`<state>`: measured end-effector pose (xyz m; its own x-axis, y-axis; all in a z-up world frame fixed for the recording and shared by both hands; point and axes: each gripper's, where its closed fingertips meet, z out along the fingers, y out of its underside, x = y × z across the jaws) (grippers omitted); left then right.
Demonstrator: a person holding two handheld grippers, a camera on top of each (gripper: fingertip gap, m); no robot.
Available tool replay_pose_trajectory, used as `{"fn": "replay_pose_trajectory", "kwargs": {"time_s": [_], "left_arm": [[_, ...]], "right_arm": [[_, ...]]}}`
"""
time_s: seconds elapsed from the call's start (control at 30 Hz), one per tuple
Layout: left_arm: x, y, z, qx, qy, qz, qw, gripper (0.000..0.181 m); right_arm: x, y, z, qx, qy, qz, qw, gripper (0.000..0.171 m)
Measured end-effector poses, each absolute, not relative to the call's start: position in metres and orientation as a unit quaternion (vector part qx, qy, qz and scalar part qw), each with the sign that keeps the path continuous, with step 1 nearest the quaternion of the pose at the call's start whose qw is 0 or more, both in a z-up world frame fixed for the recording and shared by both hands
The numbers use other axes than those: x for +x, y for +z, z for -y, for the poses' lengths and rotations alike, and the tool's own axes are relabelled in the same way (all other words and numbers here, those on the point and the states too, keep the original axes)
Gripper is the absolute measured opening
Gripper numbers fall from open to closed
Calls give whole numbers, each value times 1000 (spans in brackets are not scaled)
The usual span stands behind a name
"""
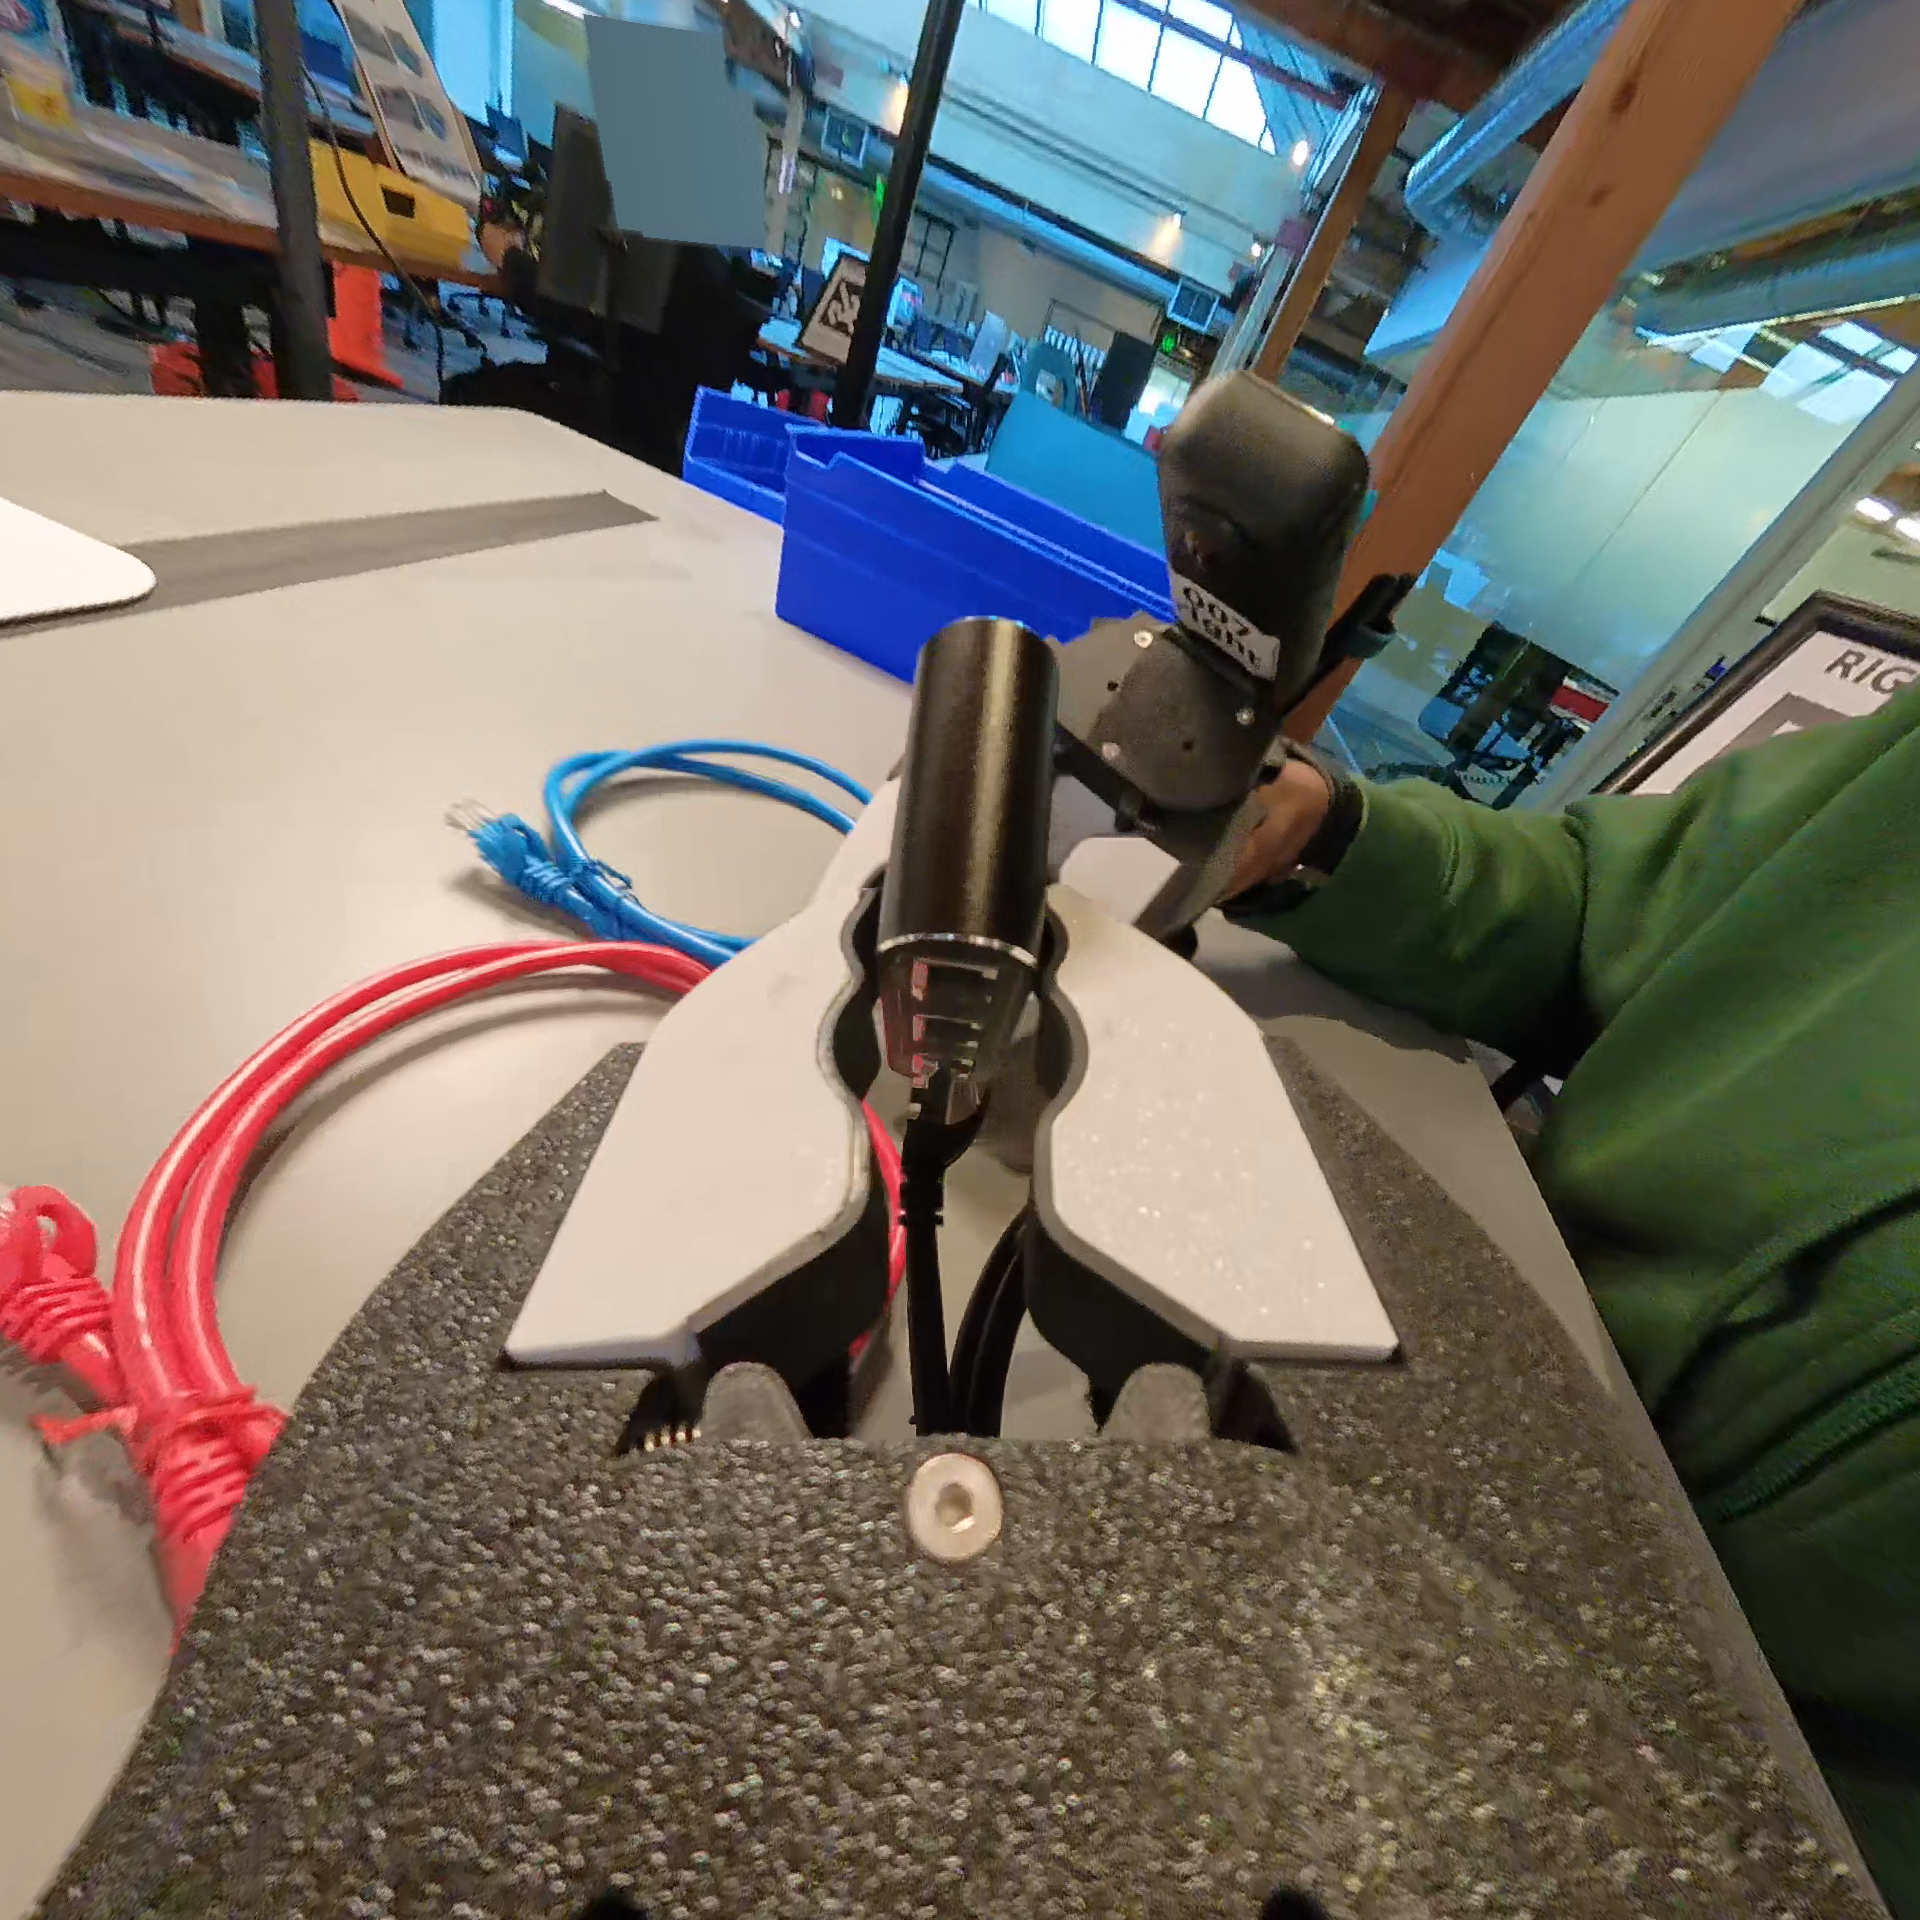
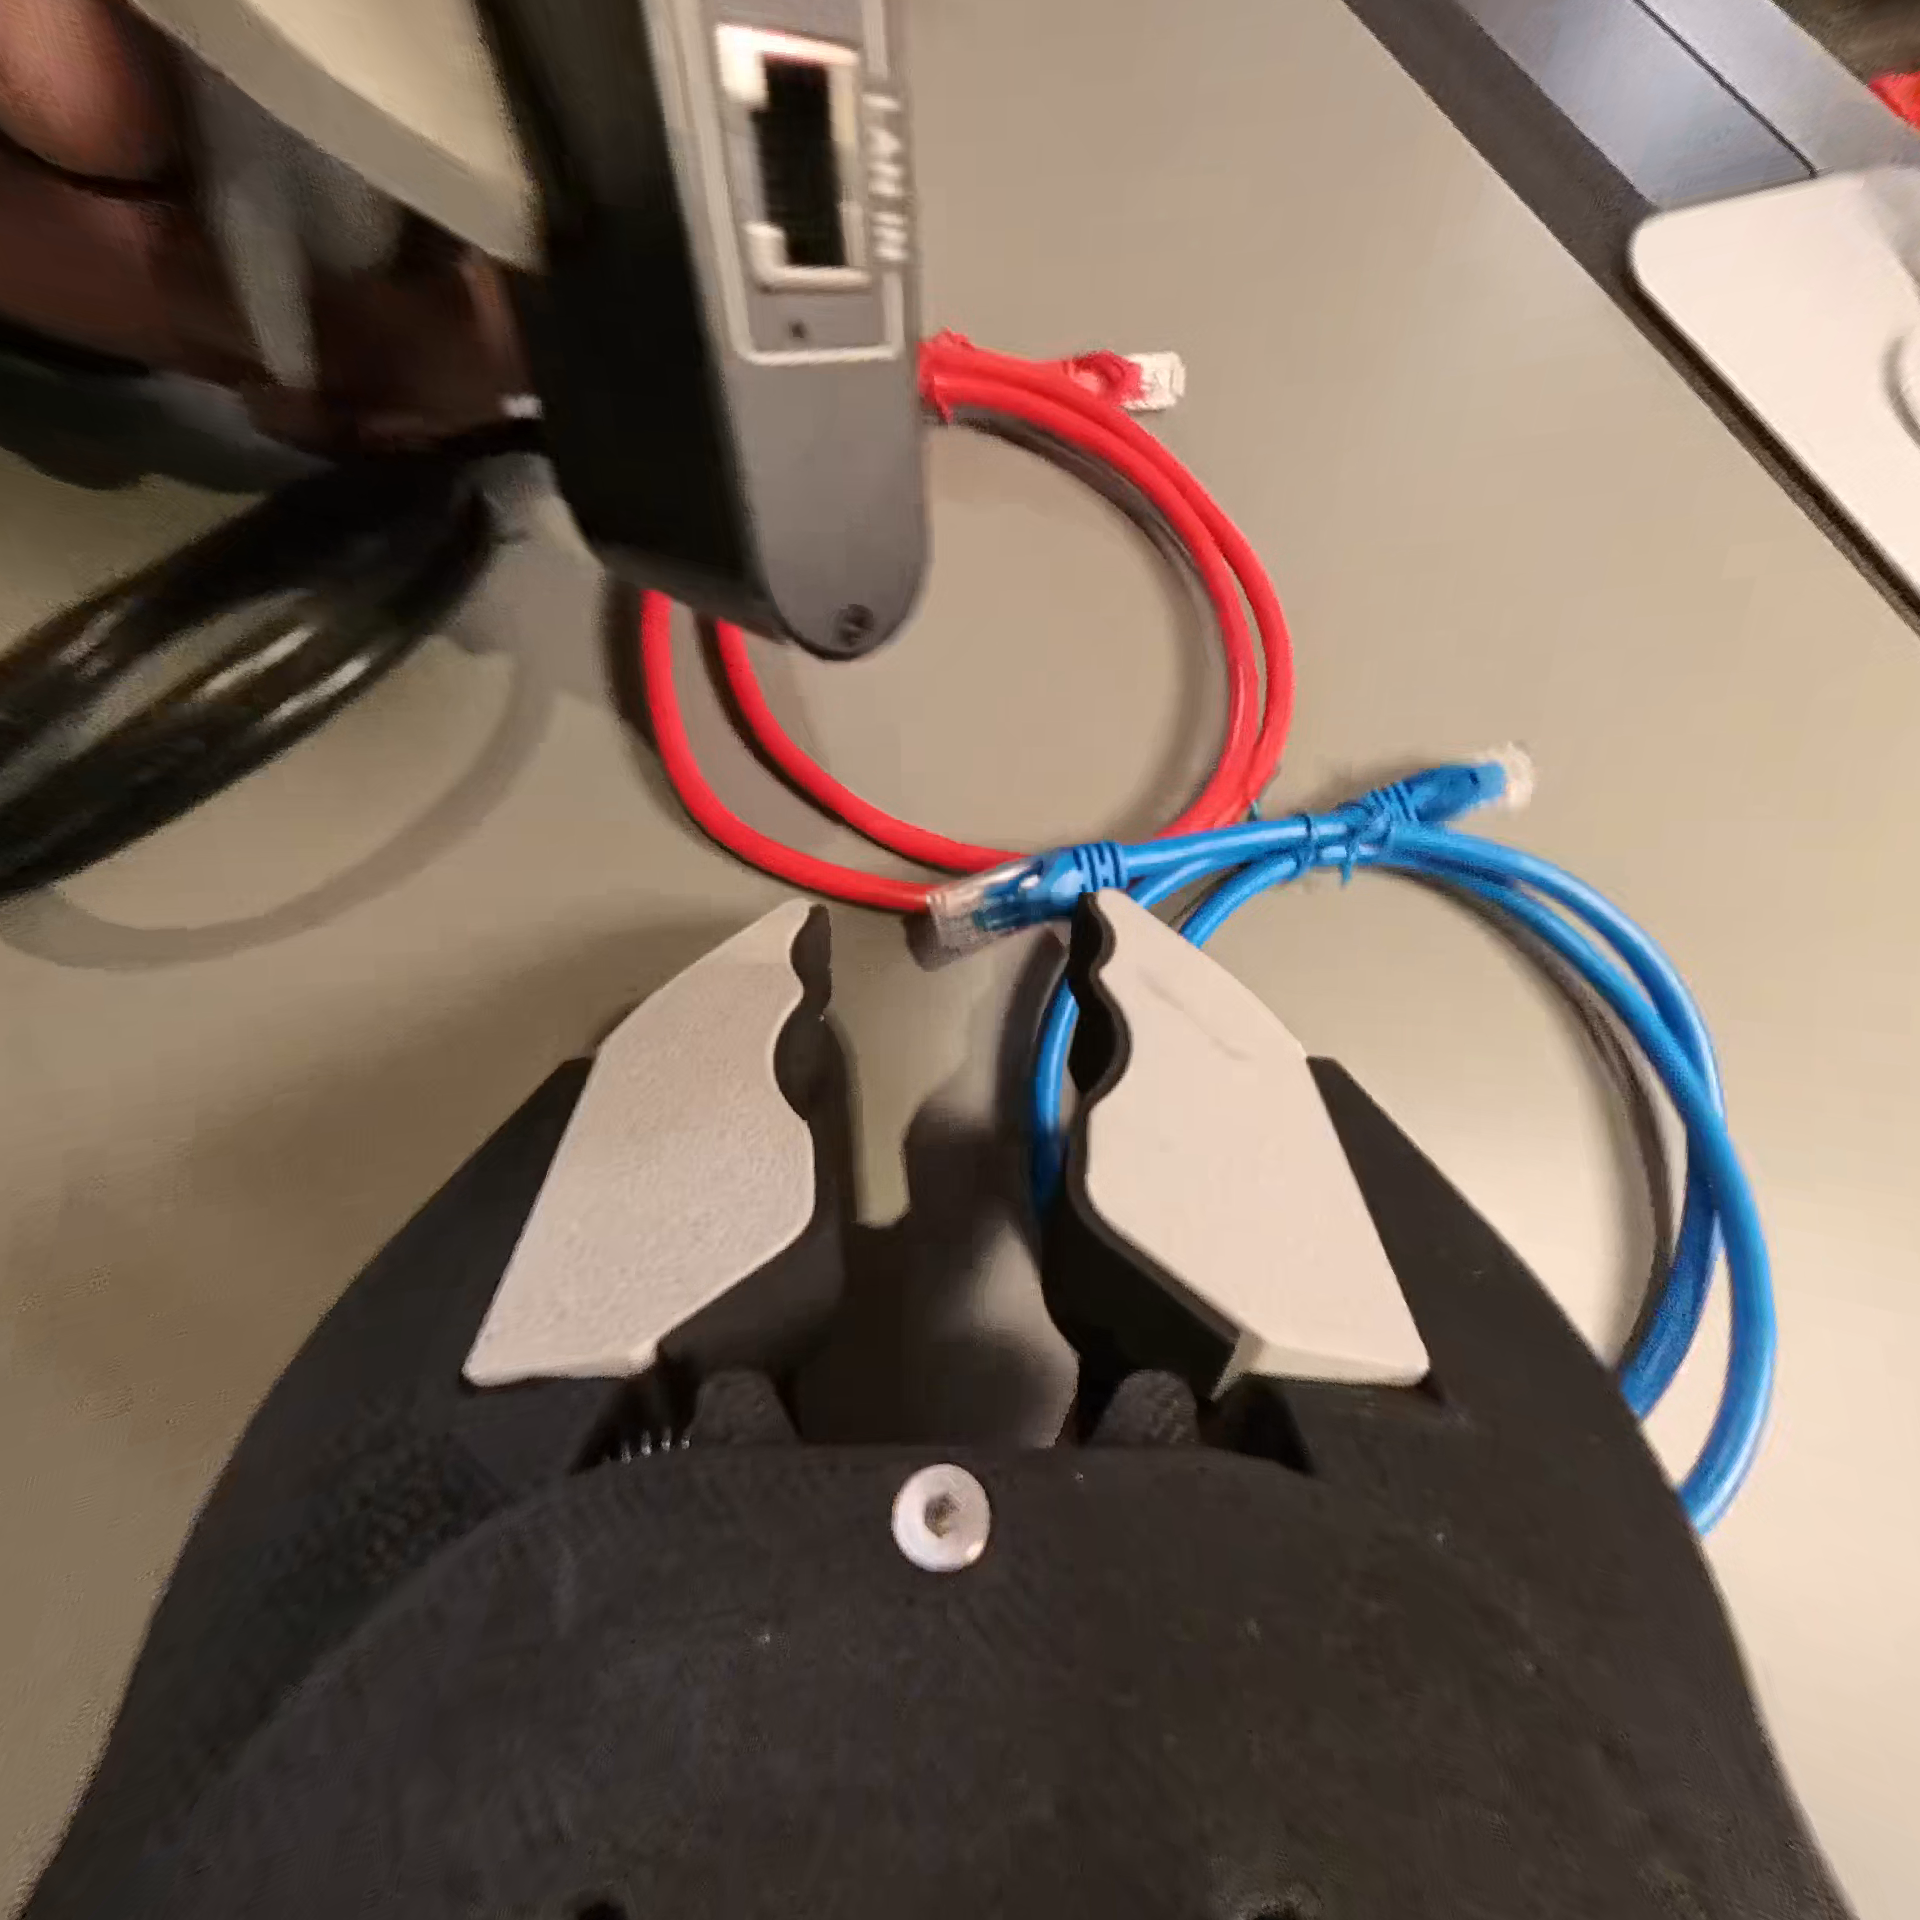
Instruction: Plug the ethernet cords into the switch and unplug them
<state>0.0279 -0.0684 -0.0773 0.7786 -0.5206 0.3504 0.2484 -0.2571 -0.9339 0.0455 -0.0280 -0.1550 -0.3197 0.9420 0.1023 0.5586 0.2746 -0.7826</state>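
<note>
Black switch [image 1: 966, 831] clamped upright between left tongs [image 1: 956, 997], lifted off grey worktop [image 1: 312, 727], black lead trailing down between the fingers. Right tongs [image 2: 951, 935] parted and holding nothing, poised just over blue cord [image 2: 1455, 935], its plug lying at the tips. Red cord [image 2: 1195, 582] coiled just beyond, under the switch.

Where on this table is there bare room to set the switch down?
Bare table lies beyond the blue cord, between the white pad and the blue bins. It is crowded near the left gripper, where the red cord, blue cord and switch cluster.
</note>
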Motion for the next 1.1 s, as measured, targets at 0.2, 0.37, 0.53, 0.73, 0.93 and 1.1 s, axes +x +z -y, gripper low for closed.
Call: {"fn": "replay_pose_trajectory", "kwargs": {"time_s": [0.2,0.37,0.53,0.73,0.93,1.1], "left_arm": [[8,-63,68,-705,-285,-67,646,27],[-8,-51,71,-671,-300,-36,677,27],[-18,-57,69,-668,-340,5,661,27],[-21,-68,68,-690,-335,8,641,27],[-22,-76,66,-705,-342,17,621,27],[-24,-79,65,-714,-334,16,616,27]], "right_arm": [[45,-135,12,-462,330,758,322,45],[48,-123,3,-335,281,839,324,47],[29,-135,-15,-193,163,907,336,49],[24,-163,-6,-167,148,947,231,48],[21,-170,17,-156,199,949,188,40],[13,-162,20,-191,242,935,176,42]]}}
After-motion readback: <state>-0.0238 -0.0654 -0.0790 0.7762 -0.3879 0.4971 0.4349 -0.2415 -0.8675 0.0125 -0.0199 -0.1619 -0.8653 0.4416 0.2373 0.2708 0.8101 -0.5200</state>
